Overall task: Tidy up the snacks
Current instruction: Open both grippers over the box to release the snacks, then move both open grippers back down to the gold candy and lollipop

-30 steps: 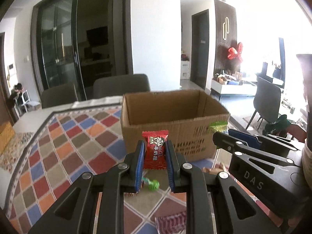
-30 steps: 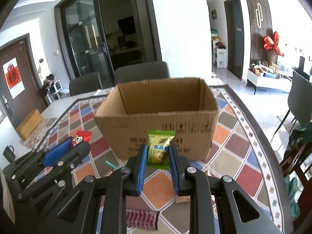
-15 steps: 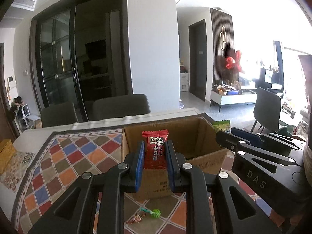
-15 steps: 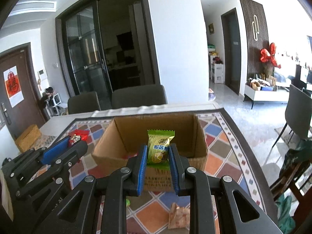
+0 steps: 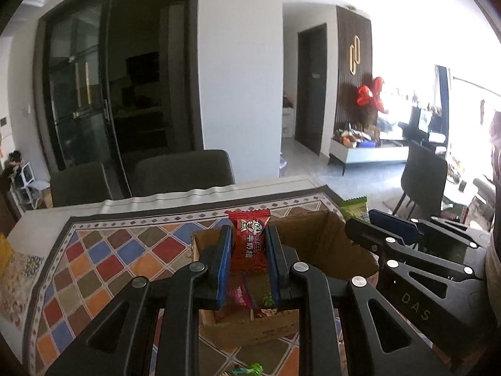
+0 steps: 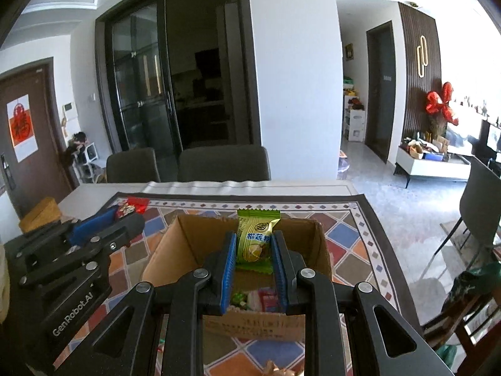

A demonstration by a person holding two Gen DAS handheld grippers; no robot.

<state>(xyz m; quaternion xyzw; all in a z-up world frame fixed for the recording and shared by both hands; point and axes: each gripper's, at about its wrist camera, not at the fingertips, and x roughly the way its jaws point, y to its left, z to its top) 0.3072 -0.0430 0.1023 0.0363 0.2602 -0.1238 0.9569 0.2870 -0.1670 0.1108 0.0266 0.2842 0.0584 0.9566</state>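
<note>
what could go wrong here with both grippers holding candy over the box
1. The left gripper and right gripper hang side by side over one small cardboard box; they might bump.
2. The red candy sits near the box's left wall, so a release now might drop it onto the patterned mat.
3. The green candy is pinched only by its lower part and could slip.

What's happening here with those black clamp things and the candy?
A person is sorting snacks into a cardboard box on a patterned tablecloth. Each hand works a pair of tongs. The left tongs grip a red candy packet, the right tongs a green one. Both packets are held above the open box, which already has a few wrapped snacks inside. Neither has been dropped in yet.
</note>
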